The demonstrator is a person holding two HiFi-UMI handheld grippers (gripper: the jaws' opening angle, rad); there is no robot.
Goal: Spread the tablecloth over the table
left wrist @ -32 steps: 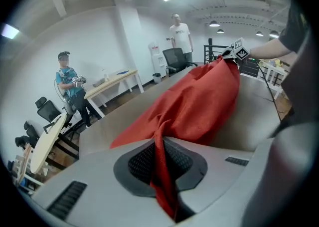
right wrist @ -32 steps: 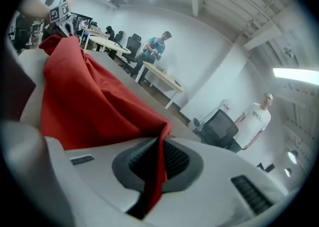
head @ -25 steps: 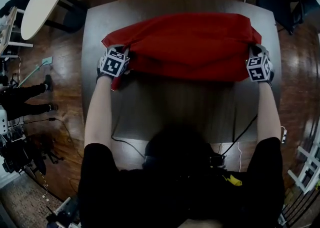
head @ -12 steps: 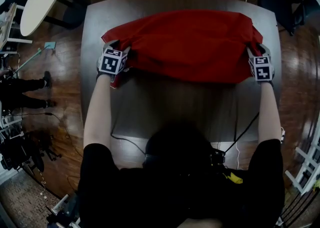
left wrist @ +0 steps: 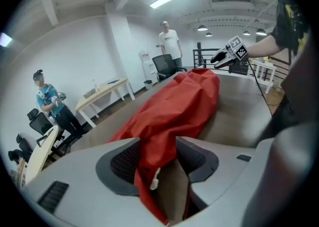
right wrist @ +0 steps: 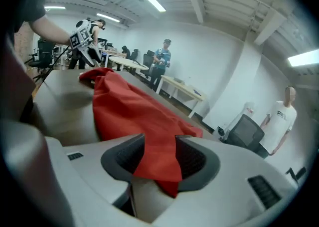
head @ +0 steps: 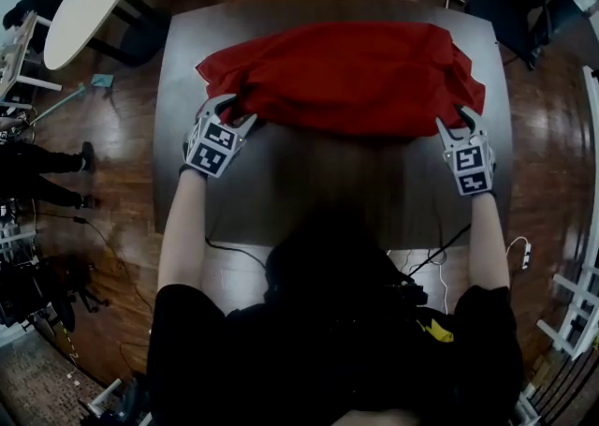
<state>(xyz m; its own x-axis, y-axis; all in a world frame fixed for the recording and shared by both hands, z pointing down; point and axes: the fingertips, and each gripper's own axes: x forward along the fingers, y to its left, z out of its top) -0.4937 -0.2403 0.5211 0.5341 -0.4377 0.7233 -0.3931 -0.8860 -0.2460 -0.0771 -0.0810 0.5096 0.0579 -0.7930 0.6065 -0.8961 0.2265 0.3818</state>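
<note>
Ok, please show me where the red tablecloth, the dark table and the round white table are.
red tablecloth (head: 342, 78), head view, middle of the bunched cloth.
dark table (head: 356, 190), head view, bare part of its top.
round white table (head: 80, 12), head view, its white top.

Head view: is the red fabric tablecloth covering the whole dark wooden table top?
No, the red fabric tablecloth lies bunched across the far half; the near part of the dark wooden table is bare.

The red tablecloth (head: 346, 78) lies bunched across the far half of the dark table (head: 318, 199).
</note>
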